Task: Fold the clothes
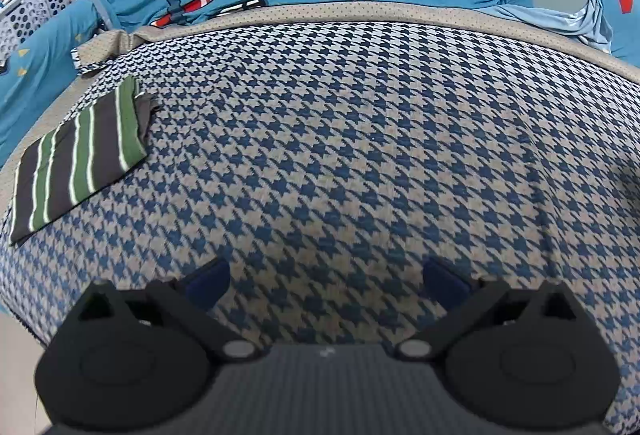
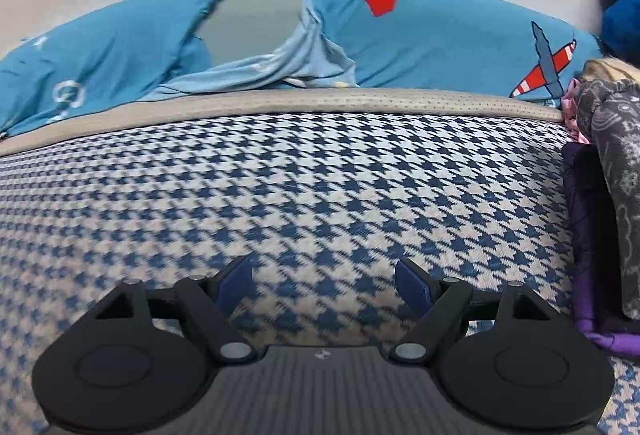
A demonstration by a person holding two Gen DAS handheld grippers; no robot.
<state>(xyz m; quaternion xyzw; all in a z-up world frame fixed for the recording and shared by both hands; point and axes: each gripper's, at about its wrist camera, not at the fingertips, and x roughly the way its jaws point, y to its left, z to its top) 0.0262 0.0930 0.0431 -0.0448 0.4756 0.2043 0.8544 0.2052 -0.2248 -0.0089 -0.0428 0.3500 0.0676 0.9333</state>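
Between garments: left claw (image 1: 326, 281) and right claw (image 2: 324, 285) hover wide and empty over the houndstooth bed (image 1: 360, 139), striped fold (image 1: 80, 155) done, so next probably fetch from the pile (image 2: 608, 195)

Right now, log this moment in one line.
left gripper open, empty | right gripper open, empty | striped garment folded | unfolded pile at right

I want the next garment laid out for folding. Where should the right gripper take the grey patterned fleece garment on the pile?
Probably the grey patterned fleece garment's rounded upper fold, approached from its left, the houndstooth blanket side. It drapes over purple fabric, so a low grab risks pinching both. The right gripper is open.
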